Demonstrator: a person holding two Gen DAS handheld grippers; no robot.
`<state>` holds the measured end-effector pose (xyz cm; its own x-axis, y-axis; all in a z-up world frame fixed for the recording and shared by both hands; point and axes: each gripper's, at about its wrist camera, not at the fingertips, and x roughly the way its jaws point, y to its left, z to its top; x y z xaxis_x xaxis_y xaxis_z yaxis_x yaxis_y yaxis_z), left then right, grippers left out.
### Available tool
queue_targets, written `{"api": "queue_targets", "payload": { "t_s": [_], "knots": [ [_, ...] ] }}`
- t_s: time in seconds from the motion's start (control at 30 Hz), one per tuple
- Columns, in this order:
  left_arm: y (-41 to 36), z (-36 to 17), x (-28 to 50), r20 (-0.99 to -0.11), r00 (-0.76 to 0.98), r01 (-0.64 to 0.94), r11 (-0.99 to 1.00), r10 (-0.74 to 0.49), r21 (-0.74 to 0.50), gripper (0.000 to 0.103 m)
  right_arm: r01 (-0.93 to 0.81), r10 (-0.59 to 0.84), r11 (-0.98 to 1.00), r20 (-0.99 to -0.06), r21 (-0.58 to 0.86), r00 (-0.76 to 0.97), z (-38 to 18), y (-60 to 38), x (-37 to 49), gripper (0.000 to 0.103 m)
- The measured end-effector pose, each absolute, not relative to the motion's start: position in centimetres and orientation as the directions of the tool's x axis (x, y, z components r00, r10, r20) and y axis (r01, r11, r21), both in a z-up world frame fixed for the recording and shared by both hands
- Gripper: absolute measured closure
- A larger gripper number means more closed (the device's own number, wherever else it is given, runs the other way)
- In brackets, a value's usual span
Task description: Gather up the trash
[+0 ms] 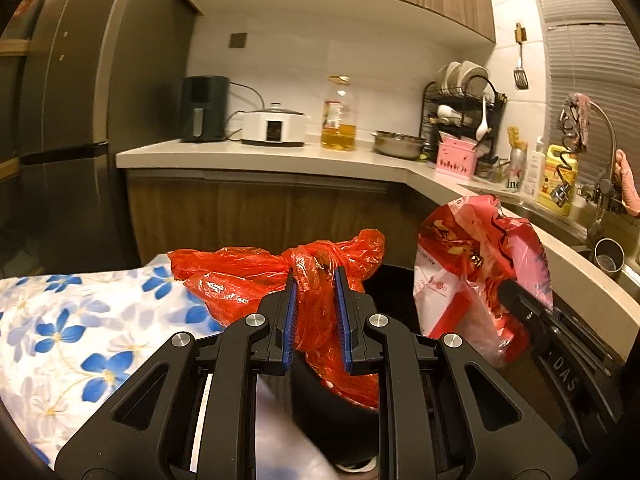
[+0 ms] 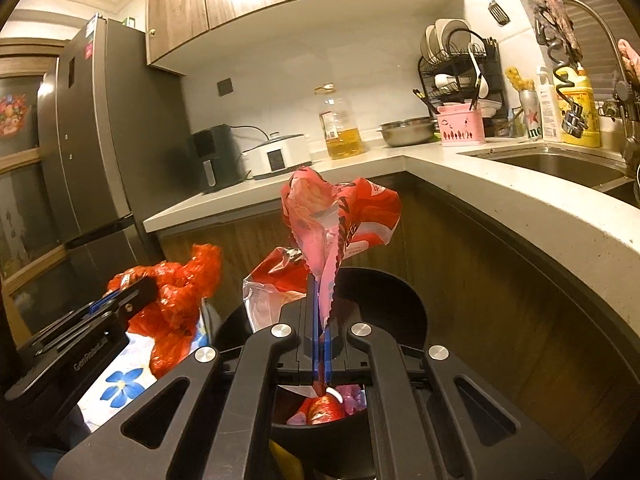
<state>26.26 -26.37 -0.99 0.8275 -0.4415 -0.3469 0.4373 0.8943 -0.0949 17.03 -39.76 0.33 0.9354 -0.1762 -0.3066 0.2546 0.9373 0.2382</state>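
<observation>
Trash over black bin [image 2: 384,300]: red plastic bag [image 1: 280,272] pinched in left gripper [image 1: 316,316], snack wrapper [image 2: 332,216] clamped in right gripper [image 2: 320,344]; risk of slipping beside bin rim if dropped off-centre.

Left gripper [image 1: 316,280] narrowly parted, right gripper [image 2: 319,300] pressed together, side by side.

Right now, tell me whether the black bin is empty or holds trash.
Holds trash: inside the black bin, the right wrist view shows red and pink wrappers at the bottom.
</observation>
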Motion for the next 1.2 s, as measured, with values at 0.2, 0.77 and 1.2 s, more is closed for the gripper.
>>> {"api": "queue_targets", "payload": {
  "t_s": [0.2, 0.77, 1.2],
  "knots": [
    [-28.1, -1.5, 26.7, -0.353, 0.807, 0.473, 0.876, -0.474, -0.094, 0.085, 0.233, -0.151, 0.940, -0.310, 0.248, 0.939, -0.1, -40.7, 17.5, 0.100],
    [-26.8, -2.2, 27.0, -0.385, 0.801, 0.452, 0.885, -0.458, -0.111, 0.040, 0.256, -0.153, 0.923, -0.333, 0.289, 0.930, -0.7, -41.8, 17.1, 0.047],
    [-19.2, -1.0, 22.0, -0.382, 0.886, 0.270, 0.962, -0.261, -0.033, 0.026, 0.260, -0.188, 0.951, -0.359, 0.166, 0.914, 1.3, -36.7, 13.8, 0.016]
  ]
}}
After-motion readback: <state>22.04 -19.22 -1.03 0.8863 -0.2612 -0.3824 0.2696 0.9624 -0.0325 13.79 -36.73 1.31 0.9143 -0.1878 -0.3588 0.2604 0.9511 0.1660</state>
